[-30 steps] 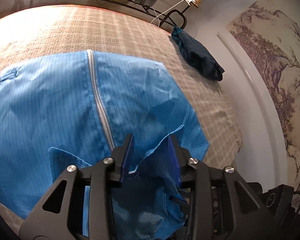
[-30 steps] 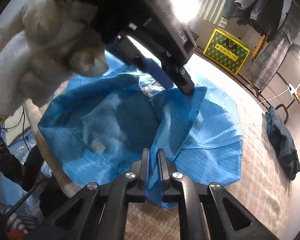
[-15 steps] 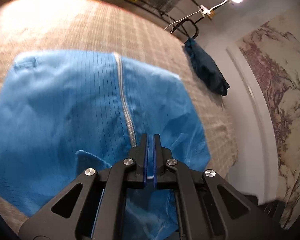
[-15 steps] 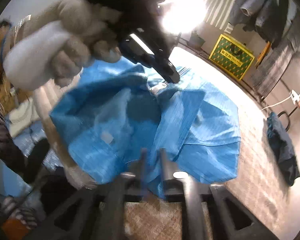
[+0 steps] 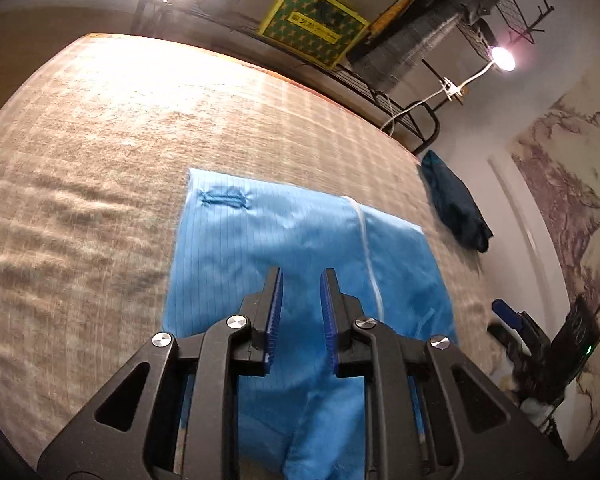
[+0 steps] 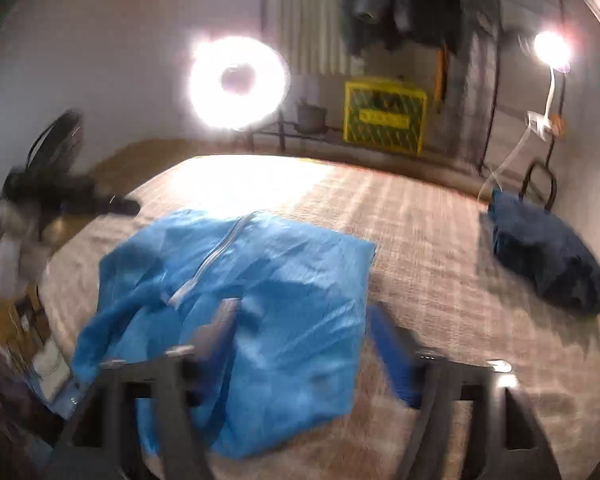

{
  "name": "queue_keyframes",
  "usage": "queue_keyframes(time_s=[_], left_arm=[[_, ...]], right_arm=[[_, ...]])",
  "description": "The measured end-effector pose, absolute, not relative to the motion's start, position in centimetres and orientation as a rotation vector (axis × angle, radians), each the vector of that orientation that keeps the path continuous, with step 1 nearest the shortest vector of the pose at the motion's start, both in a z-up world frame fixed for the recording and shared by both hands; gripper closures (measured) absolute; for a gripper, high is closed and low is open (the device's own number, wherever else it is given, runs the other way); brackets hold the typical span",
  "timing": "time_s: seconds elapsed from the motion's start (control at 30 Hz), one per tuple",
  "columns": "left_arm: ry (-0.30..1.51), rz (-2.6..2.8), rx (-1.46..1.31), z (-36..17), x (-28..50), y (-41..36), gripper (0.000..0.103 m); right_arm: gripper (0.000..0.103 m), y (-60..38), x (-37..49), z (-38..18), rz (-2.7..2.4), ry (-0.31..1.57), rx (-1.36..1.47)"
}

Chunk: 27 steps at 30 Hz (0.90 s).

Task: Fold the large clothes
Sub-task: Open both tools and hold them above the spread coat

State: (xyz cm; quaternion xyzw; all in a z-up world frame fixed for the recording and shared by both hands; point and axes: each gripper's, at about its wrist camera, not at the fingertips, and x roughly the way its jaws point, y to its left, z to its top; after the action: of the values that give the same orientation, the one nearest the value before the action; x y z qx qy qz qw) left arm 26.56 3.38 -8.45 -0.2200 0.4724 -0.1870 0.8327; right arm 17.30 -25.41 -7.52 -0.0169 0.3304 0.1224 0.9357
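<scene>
Blue cloth – the zip-front garment [image 5: 300,248] – lies folded over on the beige plaid blanket [image 5: 100,168], well apart from the dark folded bundle [image 6: 548,252] at the far edge. Both grips have let go: the left gripper [image 5: 300,280], clamped on fabric half a second ago, has just been opening and holds nothing; the right gripper [image 6: 300,316] has also been opening – nothing pinched. That fold looks laid, so the next grab points need choosing.
</scene>
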Motion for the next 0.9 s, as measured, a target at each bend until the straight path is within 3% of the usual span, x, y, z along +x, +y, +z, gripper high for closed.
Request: queue_keyframes(time_s=[0.03, 0.23, 0.47, 0.7, 0.73, 0.77, 0.8, 0.83, 0.87, 0.9], left_arm=[[0.999, -0.398, -0.453, -8.6, 27.1, 3.0, 0.086], [1.010, -0.402, -0.471, -10.1, 30.2, 2.2, 0.086], [1.140, -0.358, -0.364, -15.7, 32.0, 1.4, 0.086], [1.117, -0.350, -0.340, -14.4, 30.9, 3.7, 0.083], [1.109, -0.345, -0.357, -14.2, 30.7, 4.5, 0.066], [1.099, -0.336, -0.383, -13.9, 30.4, 5.5, 0.058], [1.087, -0.322, -0.412, -13.7, 30.4, 6.7, 0.043], [1.071, -0.309, -0.450, -13.7, 30.0, 7.9, 0.042], [1.069, -0.308, -0.492, -13.8, 29.8, 8.9, 0.042], [1.068, -0.307, -0.532, -14.0, 29.6, 9.7, 0.042]], right_arm=[[0.073, -25.4, 18.4, -7.4, 0.263, 0.701, 0.001], [0.073, -23.4, 23.5, -8.8, 0.305, 0.776, 0.006], [0.072, -24.5, 26.8, -14.1, 0.309, 0.937, 0.112], [0.072, -25.4, 26.0, -15.5, 0.301, 1.042, 0.067], [0.069, -25.9, 25.7, -15.2, 0.307, 1.036, 0.085], [0.061, -26.8, 25.3, -14.6, 0.322, 1.018, 0.129], [0.054, -27.6, 25.1, -14.2, 0.336, 0.996, 0.168], [0.038, -28.4, 24.8, -13.9, 0.343, 0.971, 0.204], [0.031, -29.3, 24.6, -13.5, 0.344, 0.941, 0.240], [0.031, -30.6, 24.4, -13.3, 0.339, 0.906, 0.294]])
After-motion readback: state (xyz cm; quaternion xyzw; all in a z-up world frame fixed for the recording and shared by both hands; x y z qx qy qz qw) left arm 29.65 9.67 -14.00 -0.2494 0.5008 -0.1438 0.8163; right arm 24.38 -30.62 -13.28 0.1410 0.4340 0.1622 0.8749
